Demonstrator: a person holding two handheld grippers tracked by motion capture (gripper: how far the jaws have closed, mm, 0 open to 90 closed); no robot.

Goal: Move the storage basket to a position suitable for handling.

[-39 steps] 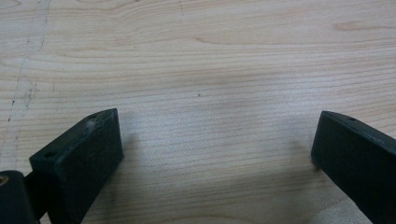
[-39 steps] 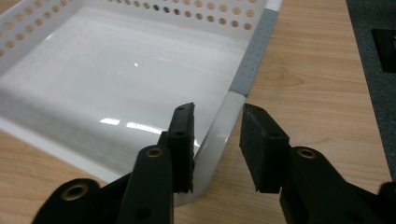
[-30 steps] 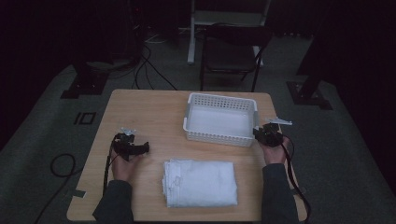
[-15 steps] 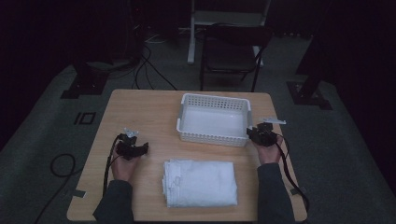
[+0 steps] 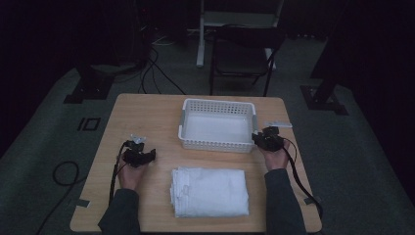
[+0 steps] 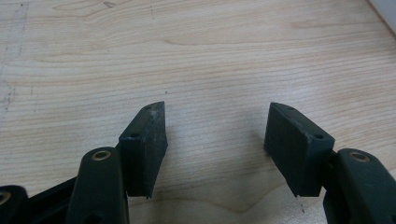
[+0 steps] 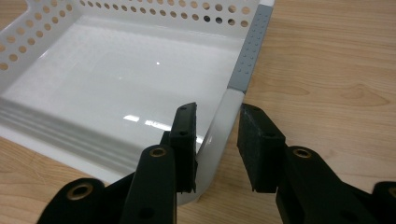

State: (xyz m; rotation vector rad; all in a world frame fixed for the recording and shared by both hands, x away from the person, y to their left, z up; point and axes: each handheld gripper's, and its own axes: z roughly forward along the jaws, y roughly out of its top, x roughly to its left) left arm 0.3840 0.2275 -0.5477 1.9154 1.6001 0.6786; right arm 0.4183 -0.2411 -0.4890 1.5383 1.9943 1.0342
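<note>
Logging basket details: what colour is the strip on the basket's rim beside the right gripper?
Grey, dotted strip on the white basket; clearest in the right gripper view.

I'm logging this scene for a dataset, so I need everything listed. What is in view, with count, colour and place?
table: one, light wood, centre of the high view.
basket: one, white, perforated walls, empty, far-centre of the table.
folded cloth: one, white, near edge of the table, in front of the basket.
chair: one, dark, on the floor beyond the table.
cables: several, black, on the floor left of and beyond the table.
left hand-held gripper: one, black, jaws open over bare table.
right hand-held gripper: one, black, jaws open astride the basket's near right corner rim.
sleeves: two, dark, entering from the bottom edge.
</note>
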